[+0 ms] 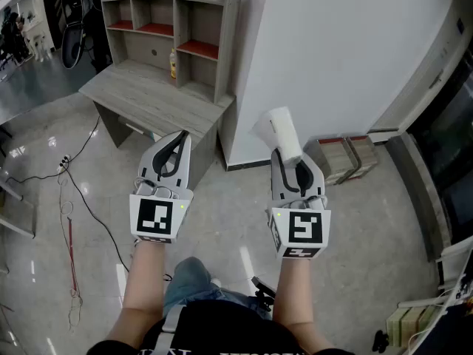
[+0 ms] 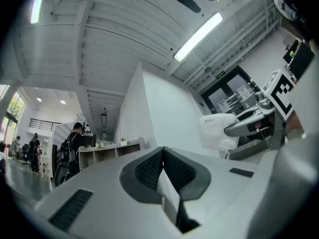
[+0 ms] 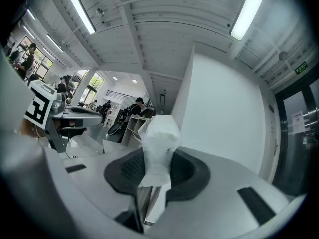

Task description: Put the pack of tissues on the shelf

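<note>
Handling: my guess is the pack of tissues (image 1: 279, 133) is light and squishy. The soft film wrap gives under the pads, so a firm squeeze shouldn't hurt it. The film looks slick though, so it could slide out of a lazy pinch.
Where to hold: the narrow end, pads across the flat faces, which is pretty much how it's pinched now. I'd judge a bite deeper toward the middle would wobble less.
Looks: white and oblong, with a crinkled wrapper and a loose flap of film hanging at the clamped end. There's some small print I can't read.
Right hand-held gripper (image 1: 290, 163): the jaws are nearly closed, pinching the pack's lower end between the pads.
Left hand-held gripper (image 1: 180, 137): the jaws are pressed together with nothing between them.
Where the pack is: up in the air, sticking forward out of the right jaws, off to the right of the left one.
Shelf (image 1: 174, 28): well ahead and to the left of the right hand-held gripper, at the back of a grey wood surface (image 1: 148, 95) — the cubbies look mostly free.
</note>
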The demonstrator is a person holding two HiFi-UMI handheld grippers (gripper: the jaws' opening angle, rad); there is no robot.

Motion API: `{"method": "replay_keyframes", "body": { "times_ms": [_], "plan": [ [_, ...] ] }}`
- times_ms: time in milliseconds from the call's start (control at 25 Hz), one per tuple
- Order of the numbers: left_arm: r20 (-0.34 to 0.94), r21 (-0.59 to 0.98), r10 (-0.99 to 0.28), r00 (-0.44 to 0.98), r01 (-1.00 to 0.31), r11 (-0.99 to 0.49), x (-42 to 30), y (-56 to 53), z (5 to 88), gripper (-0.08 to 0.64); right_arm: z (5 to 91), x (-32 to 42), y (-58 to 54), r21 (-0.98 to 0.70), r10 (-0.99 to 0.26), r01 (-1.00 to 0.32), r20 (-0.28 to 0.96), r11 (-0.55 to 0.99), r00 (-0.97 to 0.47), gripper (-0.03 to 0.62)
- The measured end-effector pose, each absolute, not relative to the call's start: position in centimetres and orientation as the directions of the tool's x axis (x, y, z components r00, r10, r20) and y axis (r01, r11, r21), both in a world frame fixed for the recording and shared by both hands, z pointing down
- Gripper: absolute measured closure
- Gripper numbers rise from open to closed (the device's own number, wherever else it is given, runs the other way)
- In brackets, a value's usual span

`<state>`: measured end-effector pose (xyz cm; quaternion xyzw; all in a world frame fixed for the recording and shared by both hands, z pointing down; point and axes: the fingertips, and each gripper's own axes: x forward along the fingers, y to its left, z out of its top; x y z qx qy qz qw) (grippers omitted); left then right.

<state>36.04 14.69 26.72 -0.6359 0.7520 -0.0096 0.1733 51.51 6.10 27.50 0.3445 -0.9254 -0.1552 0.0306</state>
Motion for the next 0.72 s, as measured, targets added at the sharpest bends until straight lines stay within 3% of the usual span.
{"method": "replay_keyframes", "body": {
  "times_ms": [720],
  "plan": [
    [-0.292, -0.211, -0.931, -0.217, -0.935, 0.284, 30.0, 12.9, 26.7, 0.548, 28.1, 47.0, 3.3, 0.293, -0.614, -0.595, -0.036, 0.748, -0.789, 0.480]
  ]
}}
